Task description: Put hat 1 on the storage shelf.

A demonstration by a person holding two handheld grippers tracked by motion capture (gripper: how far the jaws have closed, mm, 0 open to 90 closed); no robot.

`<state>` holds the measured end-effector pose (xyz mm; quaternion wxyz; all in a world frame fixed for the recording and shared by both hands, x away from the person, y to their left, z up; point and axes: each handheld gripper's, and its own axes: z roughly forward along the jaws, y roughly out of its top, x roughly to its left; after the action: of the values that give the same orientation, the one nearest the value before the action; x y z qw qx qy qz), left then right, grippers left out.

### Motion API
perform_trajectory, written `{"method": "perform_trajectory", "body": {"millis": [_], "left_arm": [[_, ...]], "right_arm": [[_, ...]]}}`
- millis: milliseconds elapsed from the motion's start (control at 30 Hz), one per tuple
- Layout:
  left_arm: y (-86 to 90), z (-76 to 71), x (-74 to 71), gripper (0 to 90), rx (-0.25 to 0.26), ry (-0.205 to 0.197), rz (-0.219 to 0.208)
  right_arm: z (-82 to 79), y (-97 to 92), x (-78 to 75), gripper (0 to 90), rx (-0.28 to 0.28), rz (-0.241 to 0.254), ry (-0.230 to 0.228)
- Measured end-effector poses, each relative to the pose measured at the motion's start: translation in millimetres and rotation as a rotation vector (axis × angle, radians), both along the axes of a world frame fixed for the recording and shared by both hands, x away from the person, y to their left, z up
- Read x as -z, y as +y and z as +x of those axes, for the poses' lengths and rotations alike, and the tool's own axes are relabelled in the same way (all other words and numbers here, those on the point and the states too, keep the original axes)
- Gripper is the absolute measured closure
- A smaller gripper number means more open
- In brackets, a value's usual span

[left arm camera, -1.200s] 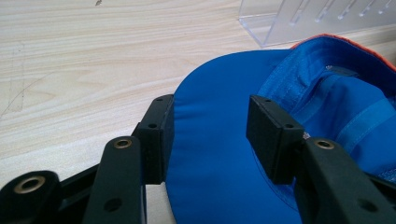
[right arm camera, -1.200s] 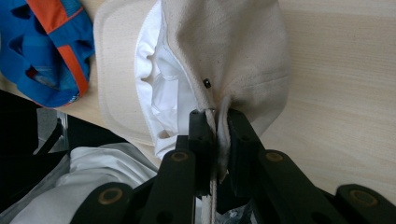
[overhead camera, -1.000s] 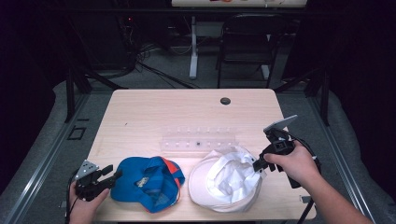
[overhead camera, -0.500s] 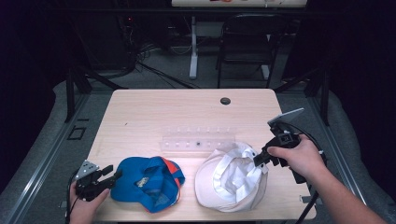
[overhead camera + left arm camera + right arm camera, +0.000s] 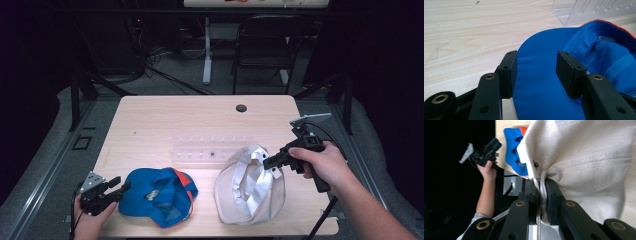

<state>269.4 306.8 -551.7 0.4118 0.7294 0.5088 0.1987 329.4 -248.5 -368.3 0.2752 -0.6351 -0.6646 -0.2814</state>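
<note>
Pale wooden table (image 5: 165, 120) carries both caps: the right tool (image 5: 272, 163), clamped tight on the cream fabric cap's (image 5: 248, 192) thin edge, could lose it, while the left tool (image 5: 116, 186) gapes around the blue cap's (image 5: 155, 196) brim.

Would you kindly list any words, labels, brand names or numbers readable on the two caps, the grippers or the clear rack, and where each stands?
None can be read: the blue cap, the white cap and the clear rack show no legible print.
The small tag inside the blue cap is too blurred to read.
</note>
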Motion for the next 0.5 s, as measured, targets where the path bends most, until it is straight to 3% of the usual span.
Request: {"method": "perform_trajectory", "body": {"millis": [167, 500], "left_arm": [[-0.7, -0.4, -0.2, 52.2, 0.002, -0.002, 0.001], [-2.6, -0.4, 0.2, 52.2, 0.005, -0.011, 0.000]], "right_arm": [[-0.8, -1.5, -1.5, 82.2, -0.008, 0.057, -0.013], [-3.2, -11.5, -9.5, 82.2, 0.013, 0.099, -0.030]]}}
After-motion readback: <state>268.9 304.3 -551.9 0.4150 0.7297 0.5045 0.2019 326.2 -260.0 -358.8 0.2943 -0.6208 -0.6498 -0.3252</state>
